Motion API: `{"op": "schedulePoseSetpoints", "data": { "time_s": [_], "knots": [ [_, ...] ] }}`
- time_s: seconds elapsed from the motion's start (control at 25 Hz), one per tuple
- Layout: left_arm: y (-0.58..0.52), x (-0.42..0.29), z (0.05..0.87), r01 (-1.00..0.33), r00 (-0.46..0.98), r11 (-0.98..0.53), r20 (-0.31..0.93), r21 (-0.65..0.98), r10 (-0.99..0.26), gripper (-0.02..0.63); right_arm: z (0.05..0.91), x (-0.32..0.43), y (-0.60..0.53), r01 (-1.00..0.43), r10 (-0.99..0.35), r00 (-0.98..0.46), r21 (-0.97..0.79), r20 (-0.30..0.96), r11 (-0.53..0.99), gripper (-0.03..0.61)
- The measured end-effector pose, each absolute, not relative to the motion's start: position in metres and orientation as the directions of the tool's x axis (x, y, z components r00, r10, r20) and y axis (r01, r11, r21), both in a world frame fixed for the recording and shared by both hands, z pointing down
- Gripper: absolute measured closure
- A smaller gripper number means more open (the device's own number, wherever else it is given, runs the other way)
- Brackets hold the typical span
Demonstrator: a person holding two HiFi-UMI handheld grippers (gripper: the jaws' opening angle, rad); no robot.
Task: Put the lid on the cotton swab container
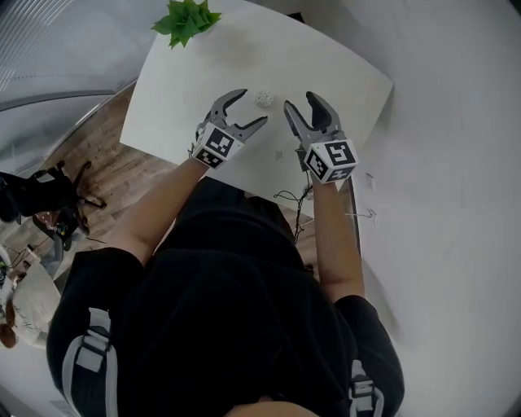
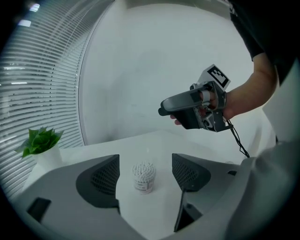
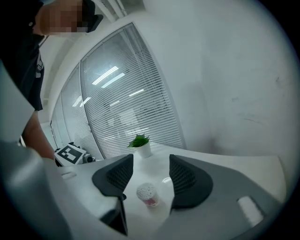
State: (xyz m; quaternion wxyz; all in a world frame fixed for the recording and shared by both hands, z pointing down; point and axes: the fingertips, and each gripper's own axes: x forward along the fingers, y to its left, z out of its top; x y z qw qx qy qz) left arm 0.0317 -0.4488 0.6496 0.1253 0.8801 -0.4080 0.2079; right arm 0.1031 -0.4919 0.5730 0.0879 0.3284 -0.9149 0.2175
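Note:
The cotton swab container is a small round tub packed with white swabs, standing lidless on the white table. My left gripper is just to its left, open, with nothing between the jaws. In the left gripper view the container stands a little past the open gripper. My right gripper hovers just right of the tub, open and empty. In the right gripper view the container lies ahead between the jaws of the gripper. A faint clear disc, possibly the lid, lies just beyond it.
A potted green plant stands at the table's far left corner. The table's near edge runs right in front of my body. A dark chair stands on the wooden floor at the left. A white wall and blinds lie behind the table.

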Motion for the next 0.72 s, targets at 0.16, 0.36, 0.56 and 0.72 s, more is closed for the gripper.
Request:
{"op": "schedulePoseSetpoints", "data": {
  "time_s": [0.16,0.36,0.56,0.72],
  "knots": [
    [-0.458,0.036,0.673,-0.757,0.589,-0.652,0.481,0.047,-0.649,0.272,0.595,0.101,-0.505,-0.647,-0.56,-0.763,-0.371,0.323,0.666,0.347],
    [-0.465,0.044,0.698,-0.736,0.581,-0.677,0.514,0.001,-0.631,0.272,0.619,0.103,-0.518,-0.651,-0.557,-0.759,-0.429,0.338,0.626,0.353],
    [-0.47,0.048,0.715,-0.734,0.575,-0.679,0.535,0.003,-0.619,0.272,0.64,0.102,-0.529,-0.649,-0.551,-0.758,-0.484,0.349,0.587,0.354],
    [-0.473,0.05,0.725,-0.734,0.576,-0.679,0.547,0.019,-0.608,0.272,0.656,0.1,-0.534,-0.647,-0.536,-0.761,-0.504,0.367,0.573,0.354]
  ]
}}
